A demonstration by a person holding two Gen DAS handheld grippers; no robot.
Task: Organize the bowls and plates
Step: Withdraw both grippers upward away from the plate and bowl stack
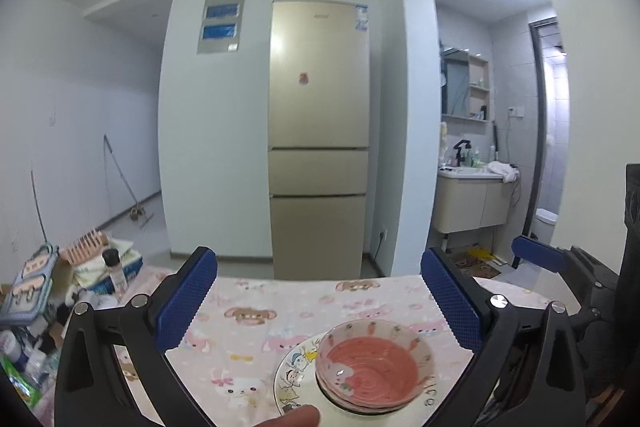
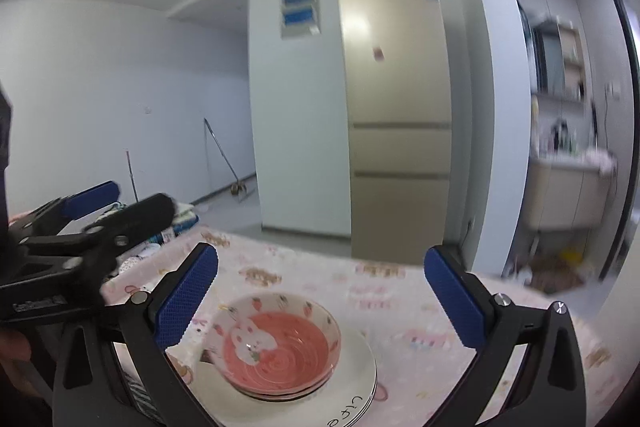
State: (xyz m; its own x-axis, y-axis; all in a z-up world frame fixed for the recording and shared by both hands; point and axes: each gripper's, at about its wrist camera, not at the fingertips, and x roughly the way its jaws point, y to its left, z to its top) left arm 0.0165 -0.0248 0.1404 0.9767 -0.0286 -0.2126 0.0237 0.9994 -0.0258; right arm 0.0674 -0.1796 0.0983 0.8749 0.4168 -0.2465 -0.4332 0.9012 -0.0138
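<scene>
Pink rabbit-patterned bowls (image 1: 370, 367) (image 2: 280, 345) sit nested on a stack of white cartoon-printed plates (image 1: 292, 383) (image 2: 352, 383), on a table under a pink cartoon cloth (image 1: 256, 303) (image 2: 408, 311). My left gripper (image 1: 320, 301) hangs open above and behind the stack, nothing between its blue pads. My right gripper (image 2: 322, 297) is also open and empty, raised over the same stack. The left gripper (image 2: 116, 203) shows at the left of the right wrist view, and the right gripper's blue finger (image 1: 538, 255) at the right edge of the left wrist view.
A fingertip (image 1: 296, 418) pokes in at the bottom edge. Clutter of boxes, a bottle (image 1: 114, 267) and packets crowds the table's left end. Beyond the table stand a beige fridge (image 1: 318, 131) (image 2: 396, 107), white walls, and a washroom vanity (image 1: 472, 199).
</scene>
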